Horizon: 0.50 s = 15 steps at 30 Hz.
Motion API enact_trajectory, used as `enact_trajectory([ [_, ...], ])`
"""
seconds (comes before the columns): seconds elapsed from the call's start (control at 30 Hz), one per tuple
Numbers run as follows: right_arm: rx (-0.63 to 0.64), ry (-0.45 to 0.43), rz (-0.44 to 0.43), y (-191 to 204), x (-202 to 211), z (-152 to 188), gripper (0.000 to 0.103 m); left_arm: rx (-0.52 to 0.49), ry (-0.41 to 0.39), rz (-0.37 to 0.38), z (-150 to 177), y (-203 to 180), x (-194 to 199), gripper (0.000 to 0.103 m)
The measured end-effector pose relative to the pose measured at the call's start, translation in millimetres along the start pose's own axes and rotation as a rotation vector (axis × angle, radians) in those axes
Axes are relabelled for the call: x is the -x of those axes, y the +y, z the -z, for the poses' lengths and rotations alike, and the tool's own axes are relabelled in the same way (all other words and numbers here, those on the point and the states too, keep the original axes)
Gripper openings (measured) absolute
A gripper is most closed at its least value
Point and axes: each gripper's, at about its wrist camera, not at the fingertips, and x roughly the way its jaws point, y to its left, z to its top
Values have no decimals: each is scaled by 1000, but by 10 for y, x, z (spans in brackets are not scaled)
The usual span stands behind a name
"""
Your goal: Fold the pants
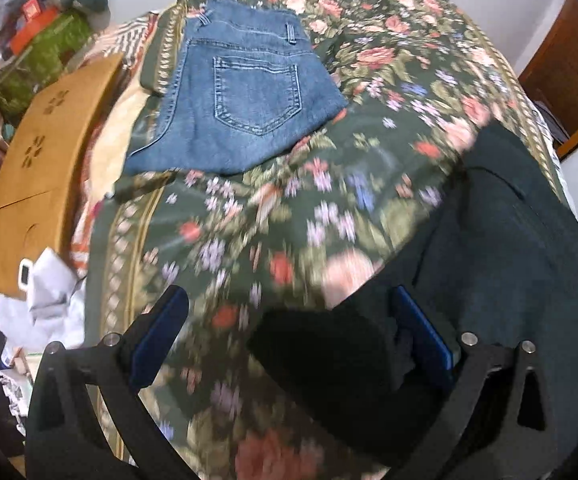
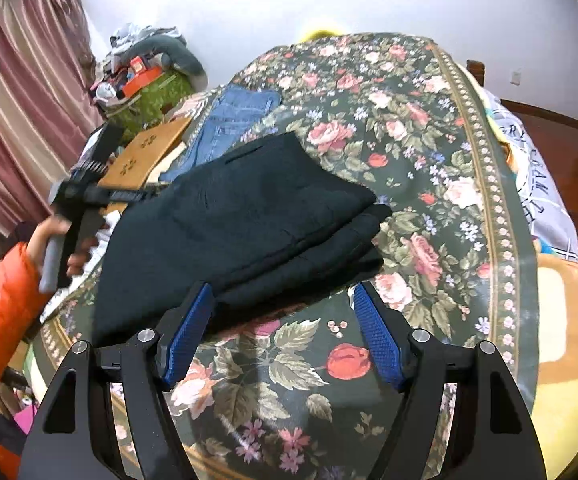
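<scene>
Dark teal-black fabric pants (image 2: 245,216) lie folded into a thick layered stack on the green floral bedspread (image 2: 409,152), a slit pocket showing on top. At their left, the left gripper (image 1: 289,320) stands with its jaws apart. Nearer, the right gripper (image 2: 285,304) is likewise spread wide, its blue pads (image 2: 377,328) flanking the stack's near edge without pressing it.

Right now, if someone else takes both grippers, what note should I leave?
Left gripper: open, holds nothing, above the bedspread at the dark pants' edge.
Right gripper: open, empty, near the front edge of the dark pants.
Dark pants: folded in layers on the bedspread.
Jeans: folded, lying further back, beside a wooden board.
Done: both pairs look folded.
Left: maybe tidy or stack them; I cannot tell more.
</scene>
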Motion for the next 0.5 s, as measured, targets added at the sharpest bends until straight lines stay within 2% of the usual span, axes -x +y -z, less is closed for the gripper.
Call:
enact_trajectory([
  [0.27,16,-31,-20,95,130,27,71,-5,-16,77,544,-168,373,103],
  [0.5,69,-44,3,201,107,100,71,15,-168,73,748,-208,812,102],
])
